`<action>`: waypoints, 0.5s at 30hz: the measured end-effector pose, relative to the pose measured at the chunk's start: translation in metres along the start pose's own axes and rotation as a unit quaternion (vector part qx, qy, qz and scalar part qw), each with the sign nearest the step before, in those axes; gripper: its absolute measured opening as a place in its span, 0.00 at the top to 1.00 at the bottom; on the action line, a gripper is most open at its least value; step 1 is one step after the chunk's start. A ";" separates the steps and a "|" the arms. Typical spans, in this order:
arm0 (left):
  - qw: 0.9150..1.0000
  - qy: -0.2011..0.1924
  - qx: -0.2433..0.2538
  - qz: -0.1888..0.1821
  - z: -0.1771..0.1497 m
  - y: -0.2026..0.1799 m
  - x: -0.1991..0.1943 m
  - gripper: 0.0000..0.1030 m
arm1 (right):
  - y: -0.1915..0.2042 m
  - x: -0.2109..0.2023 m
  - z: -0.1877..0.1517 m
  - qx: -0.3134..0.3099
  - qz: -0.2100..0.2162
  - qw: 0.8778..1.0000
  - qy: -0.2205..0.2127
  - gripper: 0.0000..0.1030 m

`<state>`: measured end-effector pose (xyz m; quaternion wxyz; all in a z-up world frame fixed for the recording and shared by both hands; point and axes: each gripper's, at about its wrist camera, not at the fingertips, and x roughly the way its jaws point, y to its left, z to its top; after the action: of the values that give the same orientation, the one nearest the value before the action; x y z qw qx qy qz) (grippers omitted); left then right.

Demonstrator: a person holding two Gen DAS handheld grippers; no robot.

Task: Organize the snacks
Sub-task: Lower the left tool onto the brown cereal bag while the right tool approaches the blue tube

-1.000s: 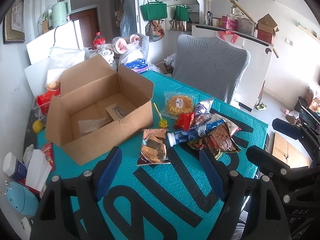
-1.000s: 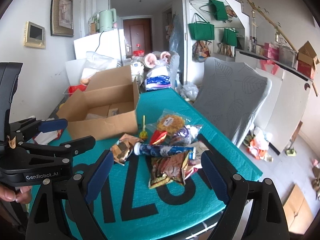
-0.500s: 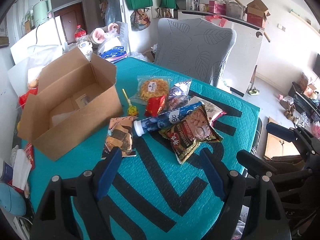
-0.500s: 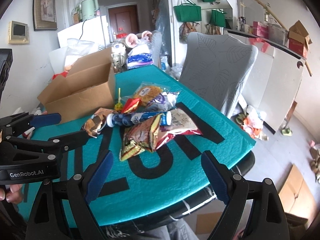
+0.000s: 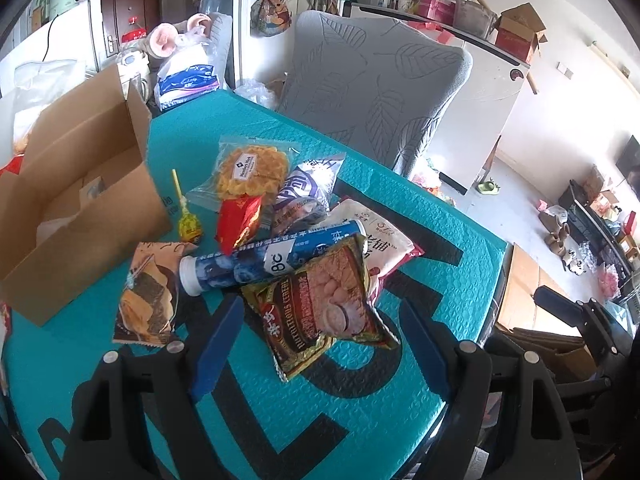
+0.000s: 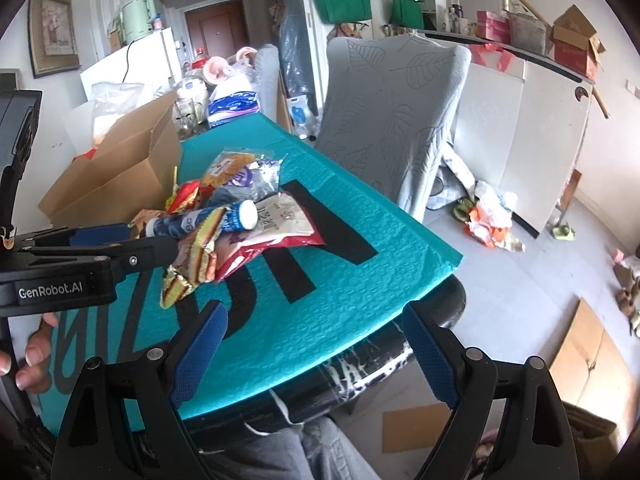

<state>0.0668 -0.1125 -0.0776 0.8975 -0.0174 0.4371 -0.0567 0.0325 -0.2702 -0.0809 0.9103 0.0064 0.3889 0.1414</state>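
Left gripper (image 5: 320, 336) gaped wide, empty, over cereal packet (image 5: 324, 308). Right gripper (image 6: 316, 352) wide apart, empty, near table edge (image 6: 360, 332). Cardboard box (image 5: 76, 208) far left.

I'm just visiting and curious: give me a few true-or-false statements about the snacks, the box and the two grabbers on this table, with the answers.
1. The blue tube lies across other snack packets. True.
2. The cardboard box is taped shut. False: its flaps stand open.
3. The left gripper holds the cereal bag. False: its jaws are open and the bag lies between them on the teal mat.
4. The lollipop lies beside the box. True.
5. The right gripper grips a snack. False: it is open and empty.
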 end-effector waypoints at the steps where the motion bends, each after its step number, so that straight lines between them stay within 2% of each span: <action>1: 1.000 -0.002 0.003 0.007 0.001 -0.001 0.003 0.22 | -0.003 0.001 0.000 0.004 0.000 1.000 0.001 0.13; 3: 0.999 0.000 0.011 0.033 0.003 -0.003 0.014 0.22 | -0.008 0.003 0.000 0.008 0.001 1.000 0.002 0.13; 5: 0.999 0.014 0.010 0.037 0.004 0.000 0.027 0.22 | -0.010 0.004 0.000 0.009 -0.002 1.000 -0.001 0.13; 8: 0.999 0.040 -0.023 0.001 0.002 0.012 0.044 0.22 | -0.010 0.007 -0.002 0.007 -0.001 1.000 0.000 0.13; 10: 0.998 0.055 -0.044 -0.008 0.000 0.019 0.054 0.22 | -0.010 0.011 -0.003 0.009 0.004 1.000 0.005 0.13; 15: 0.997 0.057 -0.041 -0.025 -0.002 0.024 0.059 0.21 | -0.008 0.015 -0.006 0.012 0.013 1.000 0.018 0.13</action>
<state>0.1030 -0.0950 -0.1268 0.8677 -0.0623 0.4892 -0.0620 0.0398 -0.2742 -0.0968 0.9014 0.0199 0.4064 0.1482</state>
